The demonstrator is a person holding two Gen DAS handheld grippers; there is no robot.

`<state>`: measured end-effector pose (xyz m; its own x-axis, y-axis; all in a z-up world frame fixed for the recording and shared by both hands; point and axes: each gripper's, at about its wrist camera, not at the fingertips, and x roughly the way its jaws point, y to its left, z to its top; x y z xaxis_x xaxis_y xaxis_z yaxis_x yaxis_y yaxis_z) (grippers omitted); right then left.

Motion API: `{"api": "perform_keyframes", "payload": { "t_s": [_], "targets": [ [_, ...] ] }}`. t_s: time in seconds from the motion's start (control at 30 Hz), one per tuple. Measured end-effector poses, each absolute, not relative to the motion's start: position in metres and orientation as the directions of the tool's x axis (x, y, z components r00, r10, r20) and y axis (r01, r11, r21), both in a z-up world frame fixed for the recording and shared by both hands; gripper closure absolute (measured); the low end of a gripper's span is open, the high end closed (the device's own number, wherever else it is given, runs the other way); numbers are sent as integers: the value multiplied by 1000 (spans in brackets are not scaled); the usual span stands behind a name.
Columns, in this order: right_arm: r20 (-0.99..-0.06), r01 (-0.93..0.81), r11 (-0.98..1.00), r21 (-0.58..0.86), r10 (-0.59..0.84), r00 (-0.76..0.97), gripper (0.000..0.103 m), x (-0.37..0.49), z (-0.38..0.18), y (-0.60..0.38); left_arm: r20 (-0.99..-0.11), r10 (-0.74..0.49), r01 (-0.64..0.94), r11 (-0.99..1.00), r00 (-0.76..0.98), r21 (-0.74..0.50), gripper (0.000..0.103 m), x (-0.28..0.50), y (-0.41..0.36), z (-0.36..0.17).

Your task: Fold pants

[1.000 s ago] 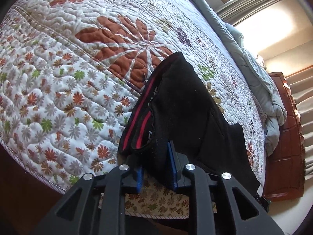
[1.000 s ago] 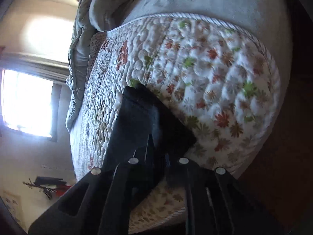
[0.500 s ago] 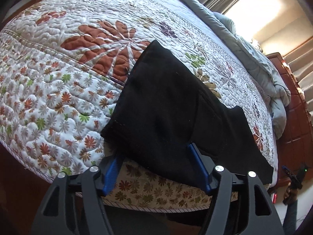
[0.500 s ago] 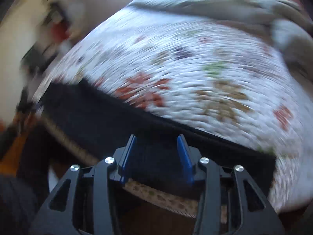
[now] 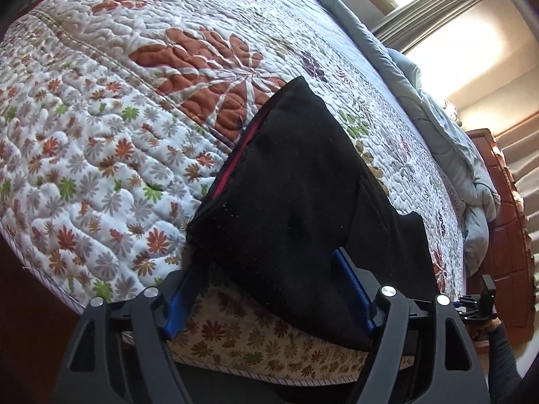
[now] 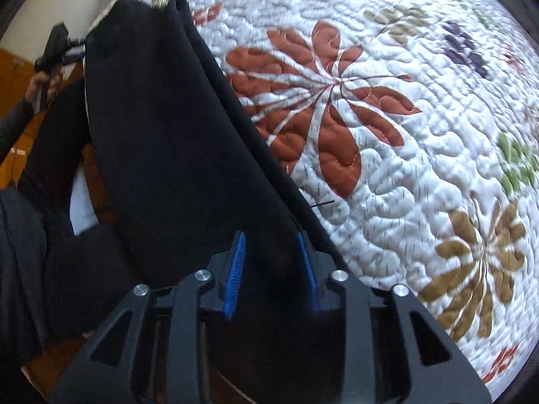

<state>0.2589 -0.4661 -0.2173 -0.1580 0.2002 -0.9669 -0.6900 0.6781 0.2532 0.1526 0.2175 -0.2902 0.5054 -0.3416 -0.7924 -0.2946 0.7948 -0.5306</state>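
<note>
Black pants (image 5: 296, 185) lie folded on the flowered quilt (image 5: 101, 134) at the bed's near edge, with a red stripe along their left side. My left gripper (image 5: 266, 289) hovers over their near end. Its jaws are opening wide and the blue pads straddle the cloth without pressing on it. In the right wrist view the pants (image 6: 161, 141) run from the upper left down to my right gripper (image 6: 271, 266). Its jaws are closing, with black cloth between the pads and no firm pinch to be seen. The quilt (image 6: 404, 168) fills the right side.
A grey duvet (image 5: 438, 128) is bunched along the far side of the bed, by dark wooden furniture (image 5: 505, 219) and a bright curtained window. A person's hand (image 6: 40, 84) and dark-clothed legs (image 6: 33, 252) are to the left of the bed edge, above the wooden floor.
The left gripper let go of the bunched waistband and spread its jaws; the pants now lie flat. The right gripper released its cloth, swung across and rolled, and now sits over the pants.
</note>
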Motion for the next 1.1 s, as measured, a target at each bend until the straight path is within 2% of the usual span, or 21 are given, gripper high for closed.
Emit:
{"api": "perform_keyframes", "payload": {
  "t_s": [0.03,0.07,0.1,0.13,0.17,0.23,0.33,0.43,0.47,0.53,0.73,0.87,0.9,0.97,1.0,1.03,1.1],
  "targets": [
    [-963,-688,674,269,206,-175,77,261,-219,-466,-794,-340,-298,795,503,-529,26,153,217,-291],
    [-960,-687,671,279,209,-185,89,262,-220,-467,-795,-339,-302,793,503,-529,26,154,217,-291],
    [-961,-691,668,277,204,-189,95,264,-220,-466,-795,-338,-304,791,504,-530,26,154,217,-291],
    [-963,-697,664,270,195,-187,98,266,-220,-467,-794,-338,-306,790,505,-531,26,154,217,-291],
    [-963,-699,663,270,193,-188,98,268,-219,-466,-794,-336,-306,791,506,-530,26,154,217,-291],
    [-964,-704,658,267,192,-186,91,270,-218,-465,-795,-335,-306,792,506,-528,26,153,216,-291],
    [-962,-712,646,275,186,-202,72,270,-220,-461,-795,-337,-308,790,505,-530,25,154,215,-292],
    [-962,-723,635,271,161,-219,72,269,-229,-452,-793,-341,-311,786,505,-535,25,153,215,-293],
    [-961,-722,635,274,160,-224,75,270,-229,-450,-793,-341,-312,784,505,-536,25,153,215,-293],
    [-961,-709,650,274,167,-219,99,274,-229,-450,-793,-341,-312,784,505,-536,25,153,215,-294],
    [-964,-691,673,263,205,-167,101,284,-210,-460,-786,-339,-310,782,516,-541,25,152,216,-293],
    [-957,-650,703,288,227,-178,101,292,-220,-468,-777,-346,-311,773,525,-554,25,151,221,-294],
    [-960,-654,703,279,216,-177,100,291,-225,-465,-778,-348,-312,771,523,-555,25,152,222,-294],
    [-960,-653,704,281,213,-183,90,288,-228,-463,-781,-347,-312,774,519,-551,25,152,222,-294],
    [-962,-654,706,271,208,-174,79,287,-228,-462,-782,-344,-311,776,519,-548,25,153,223,-293],
    [-966,-652,713,258,199,-164,61,287,-224,-464,-782,-339,-312,778,523,-546,25,155,223,-291],
    [-969,-627,740,243,215,-121,59,286,-205,-479,-790,-332,-309,788,515,-533,25,162,222,-289]
  ]
}}
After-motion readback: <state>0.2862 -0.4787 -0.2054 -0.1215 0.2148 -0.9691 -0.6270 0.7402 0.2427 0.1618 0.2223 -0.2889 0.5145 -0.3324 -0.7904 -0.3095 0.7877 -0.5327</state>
